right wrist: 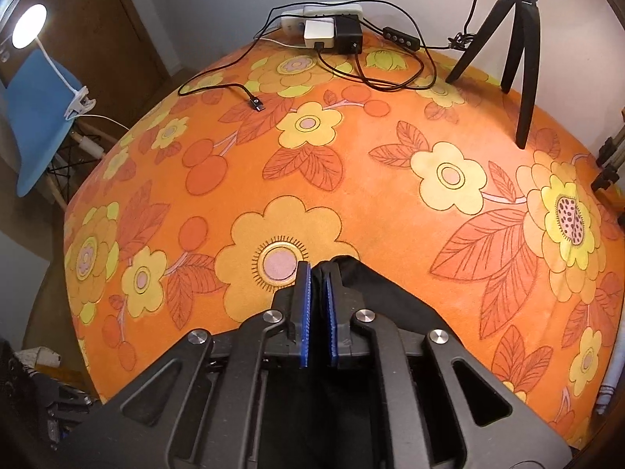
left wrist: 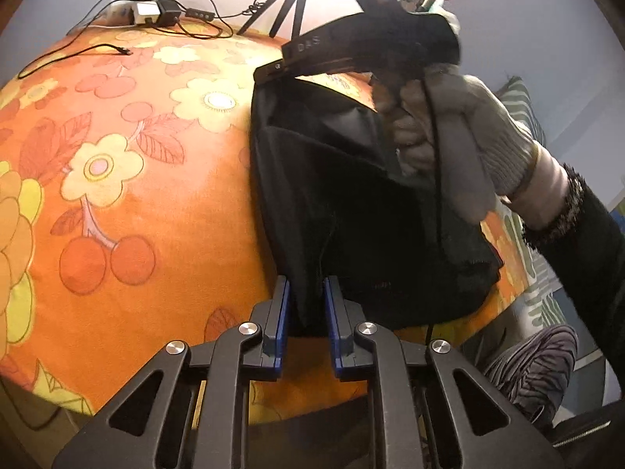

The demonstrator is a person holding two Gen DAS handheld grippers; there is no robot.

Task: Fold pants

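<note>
While both tongs have hold of the black pants [left wrist: 351, 195], the garment hangs bunched between them above the surface [left wrist: 117, 203], so the folding looks to be at an early or middle stage: no neat fold lies flat yet, and laying the cloth down, squaring its edges and doubling it over all appear to be left. The left tongs [left wrist: 306, 301] are clenched on a lower edge of the fabric, which runs up and away from them in a dark drape toward the right tongs [left wrist: 273, 72], seen in the left wrist view above and beyond, carried by a hand in a pale knitted glove [left wrist: 449, 144]. In the right wrist view, the right tongs [right wrist: 317, 293] are nearly closed, with a thin fold of the dark cloth caught between the blue ridged pads; the rest of the pants falls below and behind them, though how much hangs there is hard to judge from this angle. The pants seem a soft, matte, limp weave with creases and a seam showing. Beneath and ahead of both tongs spreads a velvety orange cover printed with yellow flowers, red leaves and cherries; well beyond them lie black cables, a power strip [right wrist: 324, 19] and a small black tripod [right wrist: 515, 51]
</note>
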